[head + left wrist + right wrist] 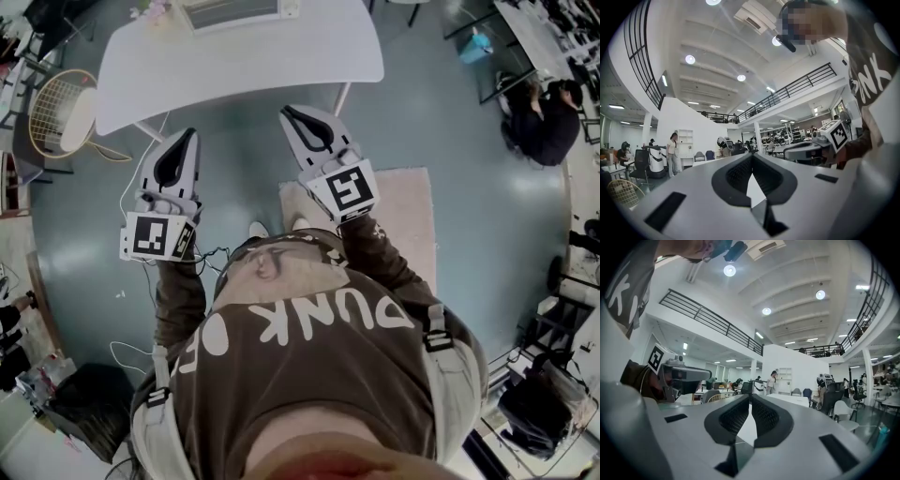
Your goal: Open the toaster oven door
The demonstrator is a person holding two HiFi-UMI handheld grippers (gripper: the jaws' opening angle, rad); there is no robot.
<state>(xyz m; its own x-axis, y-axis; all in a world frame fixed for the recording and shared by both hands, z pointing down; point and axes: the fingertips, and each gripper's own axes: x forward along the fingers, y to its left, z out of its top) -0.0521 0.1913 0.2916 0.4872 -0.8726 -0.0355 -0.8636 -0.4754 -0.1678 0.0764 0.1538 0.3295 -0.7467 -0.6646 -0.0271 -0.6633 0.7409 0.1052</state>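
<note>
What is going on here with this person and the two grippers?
A person stands back from a white table, holding the left gripper and the right gripper out in front, both shut and empty. What looks like the toaster oven sits at the table's far edge. Neither gripper touches it, so opening the door has not begun.

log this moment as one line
left hand-held gripper: shut, empty | right hand-held gripper: shut, empty | both in air before white rounded table | nothing touched
</note>
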